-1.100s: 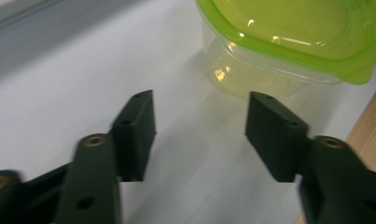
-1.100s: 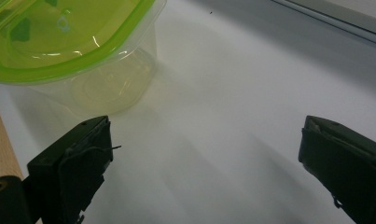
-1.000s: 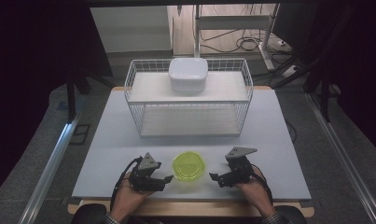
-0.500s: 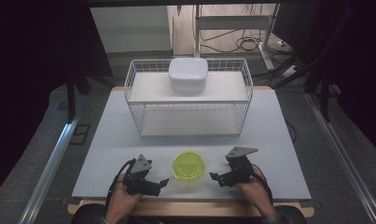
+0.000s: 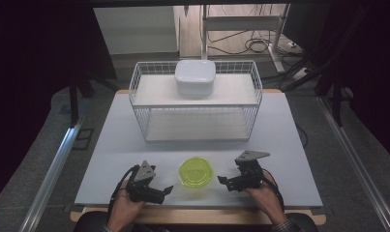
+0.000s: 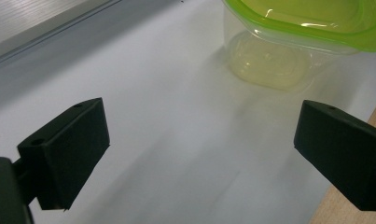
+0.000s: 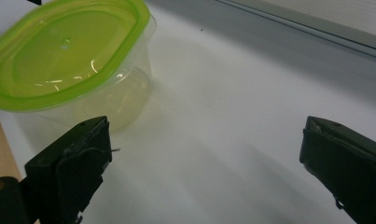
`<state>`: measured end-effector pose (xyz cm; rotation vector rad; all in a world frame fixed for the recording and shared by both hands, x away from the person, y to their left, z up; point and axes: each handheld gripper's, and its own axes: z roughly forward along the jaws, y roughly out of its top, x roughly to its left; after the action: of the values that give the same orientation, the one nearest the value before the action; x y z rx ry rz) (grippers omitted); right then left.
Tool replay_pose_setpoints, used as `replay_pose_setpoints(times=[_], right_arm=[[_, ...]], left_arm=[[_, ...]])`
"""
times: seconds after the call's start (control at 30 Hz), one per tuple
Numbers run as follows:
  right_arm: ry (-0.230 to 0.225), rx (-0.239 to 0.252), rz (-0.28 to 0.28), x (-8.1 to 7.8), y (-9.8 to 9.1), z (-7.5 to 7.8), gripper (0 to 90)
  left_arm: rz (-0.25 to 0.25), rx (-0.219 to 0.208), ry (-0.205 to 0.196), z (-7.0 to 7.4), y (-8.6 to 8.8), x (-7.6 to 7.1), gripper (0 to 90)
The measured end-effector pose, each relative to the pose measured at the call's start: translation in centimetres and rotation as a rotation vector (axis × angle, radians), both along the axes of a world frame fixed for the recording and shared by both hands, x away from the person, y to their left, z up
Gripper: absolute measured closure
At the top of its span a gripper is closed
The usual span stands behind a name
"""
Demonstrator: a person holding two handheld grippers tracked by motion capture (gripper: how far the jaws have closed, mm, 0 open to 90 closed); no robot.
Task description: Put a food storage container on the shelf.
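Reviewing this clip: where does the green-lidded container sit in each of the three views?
High view: green-lidded container at bottom centre, on the white tabletop, between the two tongs.
Left gripper view: top right, ahead of the open jaws, cut by the frame's top edge.
Right gripper view: top left, beyond the left jaw.
Shared landmark: the tabletop's wooden near edge.

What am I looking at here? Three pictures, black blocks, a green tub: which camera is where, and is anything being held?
A person holds a two-jaw tool in each hand. The high view looks down on the table: left tool, right tool, and between them a clear tub with a green lid. Behind stands a wire rack with a white box on its shelf. The other two pictures come from cameras riding on each tool; the black blocks are its jaws. The left jaws have just been opening. Both tools are open and hold nothing.
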<state>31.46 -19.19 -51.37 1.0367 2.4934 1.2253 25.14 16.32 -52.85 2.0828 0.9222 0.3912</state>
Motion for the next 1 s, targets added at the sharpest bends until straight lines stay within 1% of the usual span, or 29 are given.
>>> replay_pose_setpoints(times=[0.17, 0.23, 0.3, 0.33, 0.37, 0.4, 0.5, 0.57, 0.63, 0.7, 0.8, 0.83, 1.0], right_arm=[[0.013, -0.001, 0.005, 0.0, 0.3, 0.6, 3.0], [0.021, 0.007, -0.001, 0.1, 0.3, 0.8, 3.0], [0.040, 0.024, 0.000, 0.2, 0.3, 1.1, 3.0], [0.057, 0.043, -0.001, 0.4, 0.3, 1.3, 3.0], [0.061, 0.052, -0.002, 0.5, 0.4, 1.4, 3.0], [0.074, 0.057, -0.004, 0.5, 0.4, 1.6, 3.0], [0.093, 0.068, 0.007, 0.8, 0.7, 2.0, 3.9], [0.101, 0.064, 0.010, 0.8, 0.9, 2.2, 7.5], [0.126, 0.066, 0.013, 0.9, 1.2, 2.5, 10.9], [0.142, 0.073, 0.013, 1.1, 1.3, 2.7, 16.0], [0.160, 0.109, 0.010, 1.5, 1.3, 3.0, 22.4], [0.170, 0.120, 0.008, 1.6, 1.3, 3.1, 24.3], [0.226, 0.163, 0.021, 2.3, 1.7, 3.5, 33.5]], left_arm=[[0.000, 0.007, -0.002, -0.1, 0.1, 0.0, 3.3], [-0.004, 0.011, -0.003, -0.1, 0.1, 0.0, 3.4], [-0.008, 0.020, -0.008, -0.1, 0.0, 0.0, 3.5], [-0.010, 0.025, -0.009, -0.1, 0.0, 0.0, 3.4], [-0.011, 0.026, -0.009, -0.1, 0.0, 0.0, 3.4], [-0.012, 0.027, -0.010, -0.1, 0.0, 0.0, 3.5], [-0.010, 0.028, -0.010, -0.1, 0.1, 0.0, 3.5], [-0.009, 0.030, -0.010, -0.2, 0.1, 0.0, 3.7], [-0.009, 0.034, -0.011, -0.2, 0.1, 0.0, 3.8], [-0.011, 0.038, -0.013, -0.2, 0.0, 0.0, 4.0], [-0.010, 0.040, -0.020, -0.1, 0.0, 0.0, 4.1], [-0.008, 0.033, -0.021, -0.1, 0.0, 0.0, 4.1], [-0.005, 0.032, -0.020, -0.1, 0.1, 0.0, 4.3]])
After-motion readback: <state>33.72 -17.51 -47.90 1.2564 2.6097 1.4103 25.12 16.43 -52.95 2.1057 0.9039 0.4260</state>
